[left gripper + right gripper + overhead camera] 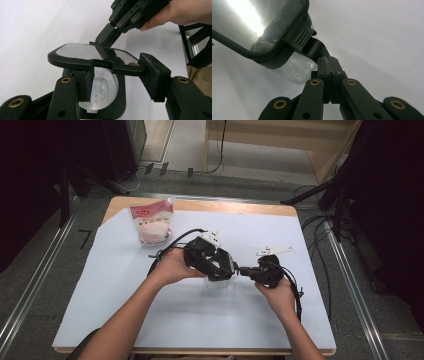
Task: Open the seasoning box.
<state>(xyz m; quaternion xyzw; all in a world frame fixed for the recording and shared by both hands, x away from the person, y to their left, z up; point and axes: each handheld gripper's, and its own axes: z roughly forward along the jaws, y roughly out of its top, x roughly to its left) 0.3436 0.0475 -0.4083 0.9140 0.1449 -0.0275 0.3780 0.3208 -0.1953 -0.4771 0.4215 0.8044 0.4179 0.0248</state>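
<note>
While both hands meet over the middle of the white table (125,320), I hold a clear jar (218,282) between my two grippers. It sits low over the sheet, well in front of the pink pouch (152,222) that stands at the table's far left, and between the two hands.

My left gripper (220,265) comes at the jar from the pouch's side. Its jaws stand about half closed, one pad against the jar's black lid frame (82,63) on each side, so the lid is clamped across its width. From the left gripper view the lid's grey, shiny panel (75,50) tilts up toward the far side, and the glass body (102,91) hangs beneath it, with a little white residue inside.

My right gripper (246,270) reaches in from the side away from the pouch. Its jaws are pressed fully together, pinching the lid's thin black tab (317,48). The right gripper view puts the ribbed clasp (302,36) just above that tab, at the lid's edge, and the glass (297,67) below the lid.

Cables trail from both grippers back across the table. I cannot tell whether the jar's base touches the sheet.
</note>
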